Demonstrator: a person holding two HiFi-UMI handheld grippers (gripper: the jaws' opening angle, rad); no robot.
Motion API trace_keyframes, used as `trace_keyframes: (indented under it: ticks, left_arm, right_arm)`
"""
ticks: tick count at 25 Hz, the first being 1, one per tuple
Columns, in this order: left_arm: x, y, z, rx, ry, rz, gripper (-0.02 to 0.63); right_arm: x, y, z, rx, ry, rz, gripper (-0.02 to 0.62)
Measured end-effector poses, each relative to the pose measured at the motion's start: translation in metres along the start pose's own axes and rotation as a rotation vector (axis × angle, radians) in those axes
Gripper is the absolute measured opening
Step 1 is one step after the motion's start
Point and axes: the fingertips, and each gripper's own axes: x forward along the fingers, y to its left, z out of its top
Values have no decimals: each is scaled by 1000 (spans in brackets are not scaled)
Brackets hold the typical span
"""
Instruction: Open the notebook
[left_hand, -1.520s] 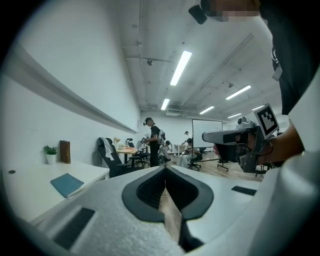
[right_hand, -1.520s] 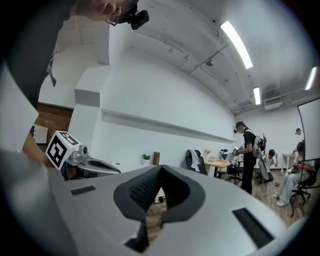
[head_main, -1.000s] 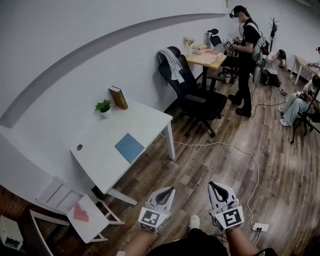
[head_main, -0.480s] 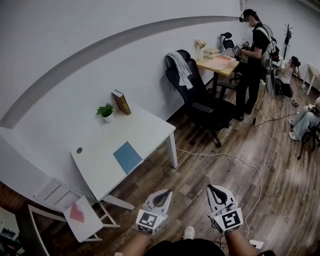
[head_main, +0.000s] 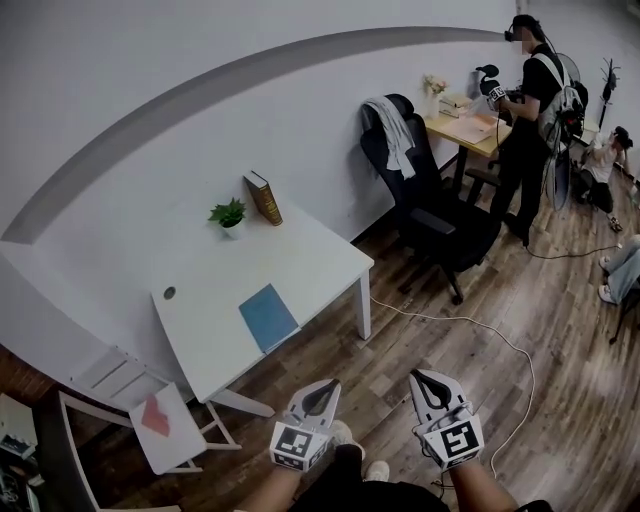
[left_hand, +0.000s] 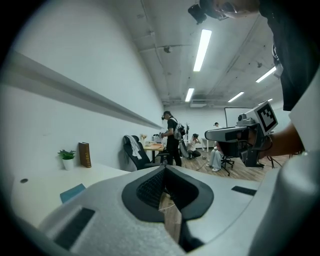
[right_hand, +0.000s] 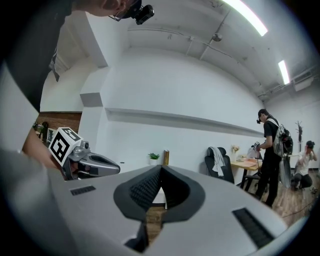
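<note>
A closed blue notebook (head_main: 268, 316) lies flat near the front edge of the white desk (head_main: 300, 260); the left gripper view shows it low at the left (left_hand: 72, 192). My left gripper (head_main: 322, 384) and right gripper (head_main: 424, 377) hang side by side over the wooden floor, well short of the desk. Both point roughly level and forward. Each one's jaws are shut with nothing between them, as seen in the left gripper view (left_hand: 165, 167) and the right gripper view (right_hand: 161, 167).
A small potted plant (head_main: 229, 215) and an upright brown book (head_main: 264, 197) stand at the desk's back. A black office chair (head_main: 430, 215) is to its right, a white folding chair (head_main: 160, 425) to its left. A cable (head_main: 480, 335) crosses the floor. A person (head_main: 535, 110) stands at a far wooden desk.
The desk and notebook have shifted right and slightly nearer in the head view as I walk. Both grippers stay shut and side by side.
</note>
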Motion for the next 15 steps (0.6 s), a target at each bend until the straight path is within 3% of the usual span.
trace_keyframes:
  ticks: [15]
  left_arm:
    - [35,170,-8,-18,16,125,5]
  right_arm:
    - [201,19,27,-48,6,187,2]
